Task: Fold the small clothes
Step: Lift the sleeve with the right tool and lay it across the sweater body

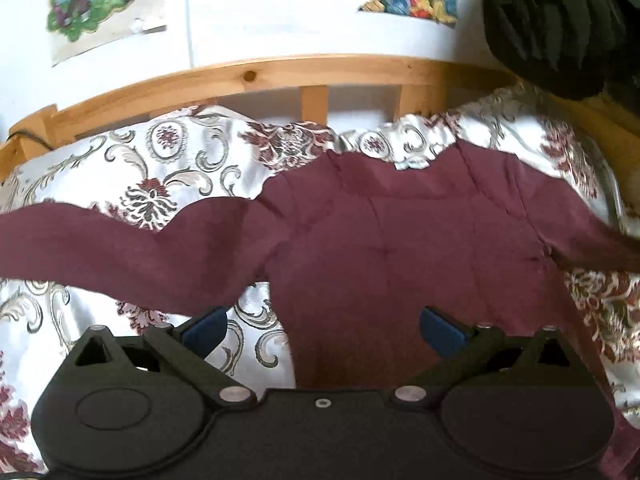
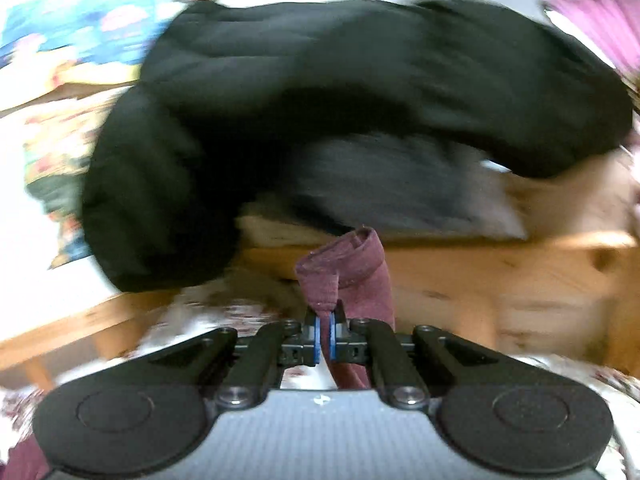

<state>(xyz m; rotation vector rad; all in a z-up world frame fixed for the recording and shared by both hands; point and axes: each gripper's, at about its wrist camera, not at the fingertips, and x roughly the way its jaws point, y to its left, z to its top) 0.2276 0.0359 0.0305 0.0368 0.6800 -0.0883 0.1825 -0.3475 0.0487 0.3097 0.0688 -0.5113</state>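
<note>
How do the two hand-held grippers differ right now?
The left hand-held gripper is open, its blue pads wide apart above the maroon shirt; the right hand-held gripper is shut, pinching a fold of that shirt. The left view is sharp, the right blurred. Both have blue pads.

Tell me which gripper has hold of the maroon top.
The right gripper: its blue pads are clamped on a sleeve cuff of the maroon top. The left gripper hangs open above it, holding nothing.

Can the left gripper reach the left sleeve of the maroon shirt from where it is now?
Probably yes. The left gripper is open above the bedspread, and the maroon shirt has its left sleeve spread flat just ahead, with nothing lying over it.
</note>
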